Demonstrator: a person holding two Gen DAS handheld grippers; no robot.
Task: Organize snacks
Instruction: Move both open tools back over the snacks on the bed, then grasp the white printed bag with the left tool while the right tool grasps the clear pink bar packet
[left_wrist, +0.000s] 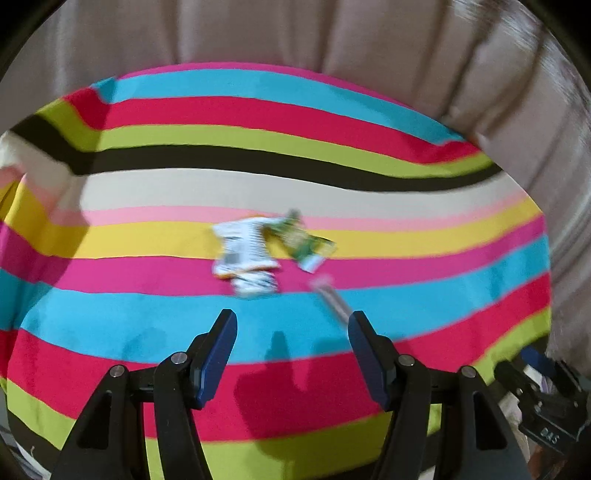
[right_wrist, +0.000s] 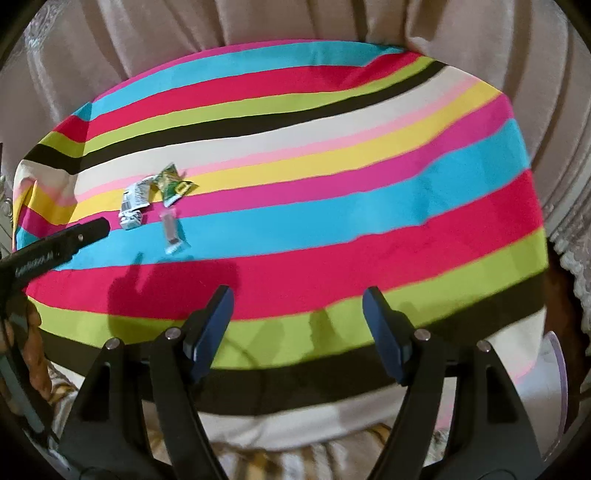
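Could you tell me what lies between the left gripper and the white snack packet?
Only bare striped tablecloth, seen in the left wrist view, separates the left gripper from the white snack packet.

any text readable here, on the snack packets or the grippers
"DAS": on the black body of the right hand-held gripper, seen tilted in the left wrist view; the reading is uncertain.
Lettering on the left hand-held gripper's arm: blurred, unreadable.
White packets: print and barcode too small.
Green packet: too small.
Clear packet: nothing readable.
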